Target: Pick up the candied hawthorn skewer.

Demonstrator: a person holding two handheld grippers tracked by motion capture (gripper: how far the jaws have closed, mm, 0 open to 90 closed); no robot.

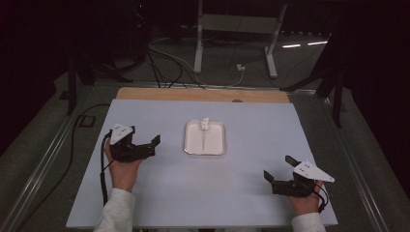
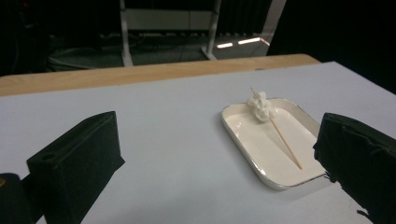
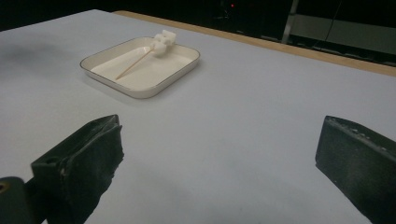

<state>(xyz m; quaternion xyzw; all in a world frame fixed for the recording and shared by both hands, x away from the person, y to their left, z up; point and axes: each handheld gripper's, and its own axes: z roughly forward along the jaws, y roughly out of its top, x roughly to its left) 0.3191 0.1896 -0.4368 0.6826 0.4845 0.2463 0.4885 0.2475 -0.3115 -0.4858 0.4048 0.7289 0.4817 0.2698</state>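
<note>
Skewer lies in the tray at mid-surface, bare stick toward my side, white lumps bunched at its far end against the tray's back rim. Long axis runs near-to-far in the high view, roughly along the tray's middle

Left claw rests on the surface just left of the tray, jaws spread wide, nothing between them. Its own view puts the tray ahead and to the right, close by the right jaw, with the stick slanting toward the camera and the lumps beyond

Right claw sits well apart from the tray, down near the surface's front right corner, jaws likewise released and empty. From there the tray is far off to the upper left, stick pointing back toward the claw

I judge the left claw the nearer one by a clear margin. The bare stick end is the free part to pinch; since the stick runs away from me, I reckon the jaws should close across it, from the sides, low inside the tray's rim
</note>
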